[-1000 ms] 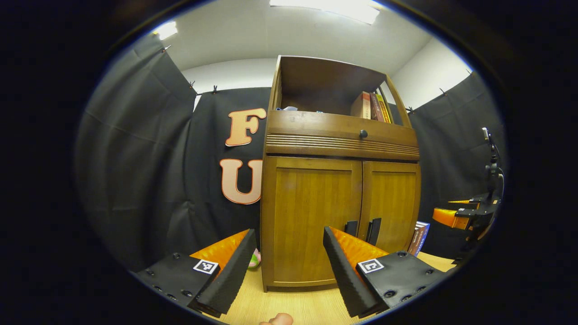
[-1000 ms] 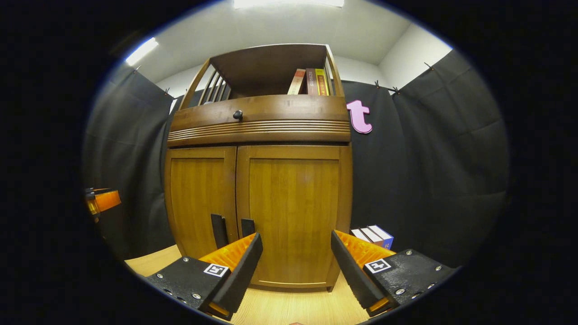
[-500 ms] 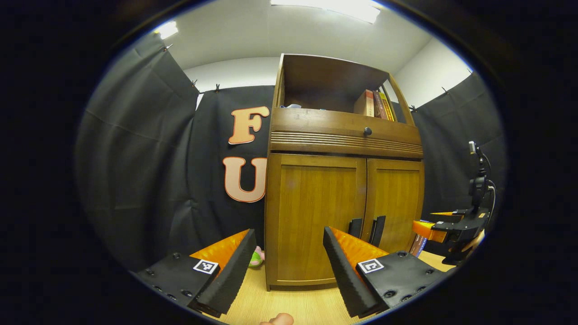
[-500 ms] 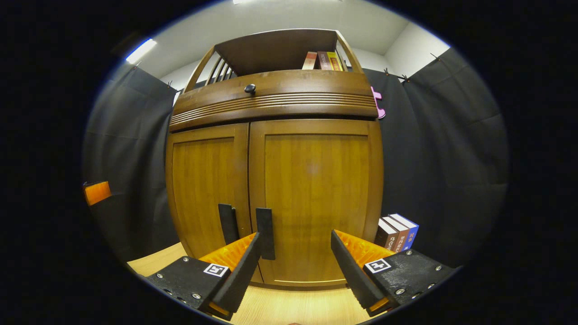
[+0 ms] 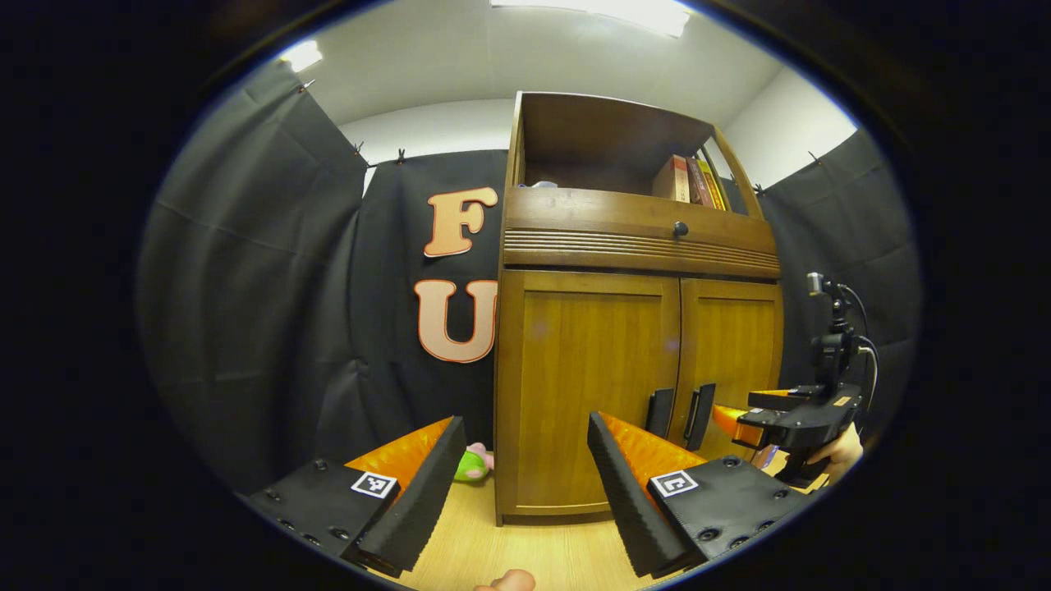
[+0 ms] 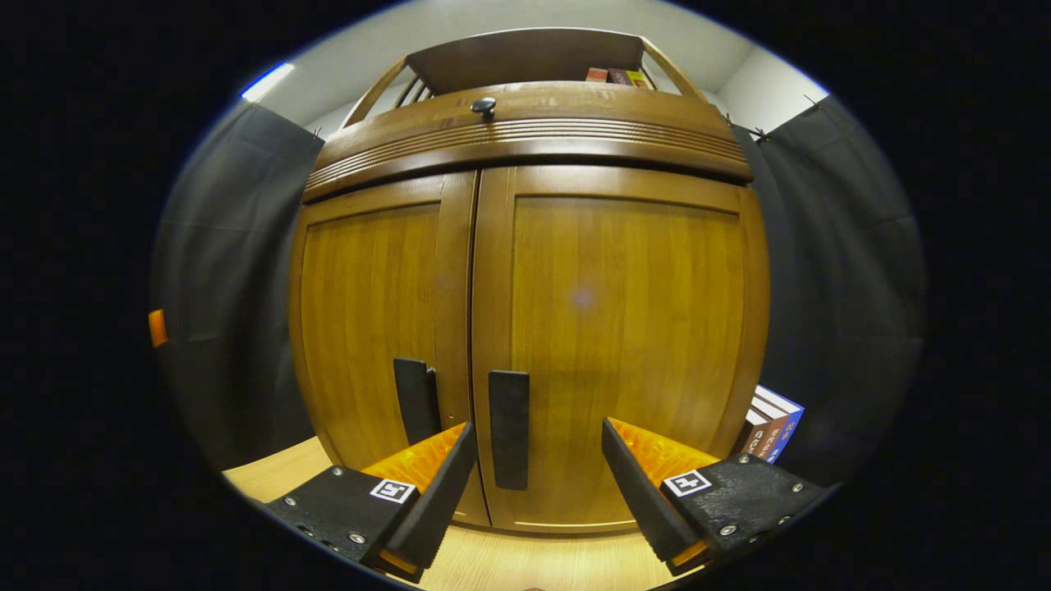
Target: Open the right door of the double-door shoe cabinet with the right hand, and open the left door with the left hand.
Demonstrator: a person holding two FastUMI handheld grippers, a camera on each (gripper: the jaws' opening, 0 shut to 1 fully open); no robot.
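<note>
In the right gripper view the right gripper (image 6: 538,484) has its jaws spread wide with nothing between the foam pads. It sits low and close in front of the shoe cabinet (image 6: 534,131), and the right door's black handle (image 6: 509,429) stands upright in the gap between the two fingers, apart from both (the left-hand finger tip is the nearer one). The right door (image 6: 624,328) lies flush and closed. Just across the centre seam is the left door's handle (image 6: 415,400), on the closed left door (image 6: 361,320). Above the doors runs a ribbed drawer front with a small round knob (image 6: 484,105). A few books (image 6: 768,427) stand on the wooden floor (image 6: 509,562) beside the cabinet's right side.

In the left gripper view the left gripper (image 5: 521,484) is likewise wide open and empty, held farther back from the cabinet and pointing at the left door's (image 5: 587,386) lower part. Both handles show near the seam, past its right-hand finger. Off to the right, the other gripper (image 5: 784,419), held by a hand (image 5: 839,451), points its orange fingers toward the right door (image 5: 731,353). A green and pink soft toy (image 5: 474,462) lies on the floor by the cabinet's left corner. Books (image 5: 690,179) lean in the open top shelf.
</note>
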